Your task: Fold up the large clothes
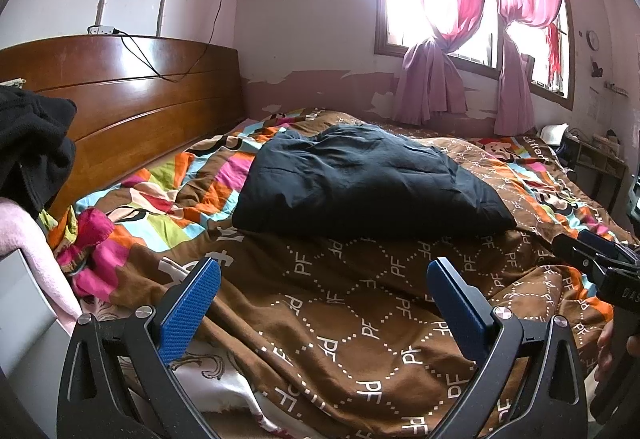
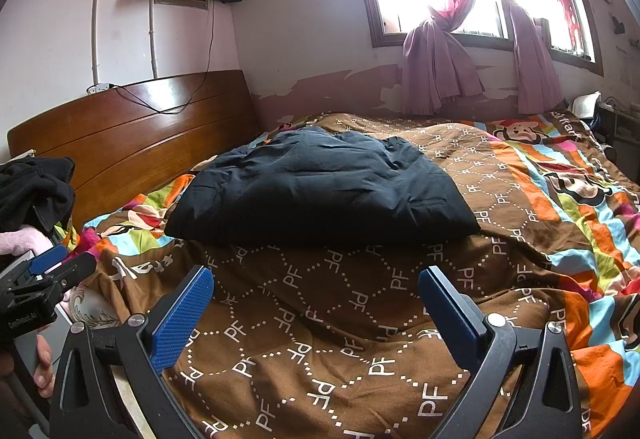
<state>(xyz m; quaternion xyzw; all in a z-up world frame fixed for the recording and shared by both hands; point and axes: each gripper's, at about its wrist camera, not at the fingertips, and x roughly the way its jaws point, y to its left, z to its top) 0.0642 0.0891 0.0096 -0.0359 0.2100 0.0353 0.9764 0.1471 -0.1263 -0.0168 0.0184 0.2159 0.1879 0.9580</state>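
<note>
We see dark garment (image 2: pixel 320 187) mid-frame, already a folded bundle; left gripper (image 1: pixel 323 281) & right gripper (image 2: pixel 316 289) both spread apart, empty.

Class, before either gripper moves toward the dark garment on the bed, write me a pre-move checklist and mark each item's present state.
1. Left gripper open, holding nothing: ok.
2. Right gripper open, holding nothing: ok.
3. Dark blue garment lies on the patterned quilt, in view of both cameras: ok.
4. Nothing lying on top of the garment: ok.
5. Garment already fully folded: cannot tell; it looks bundled and puffy.
6. Black clothes piled at the left, apart from the garment: ok.
</note>
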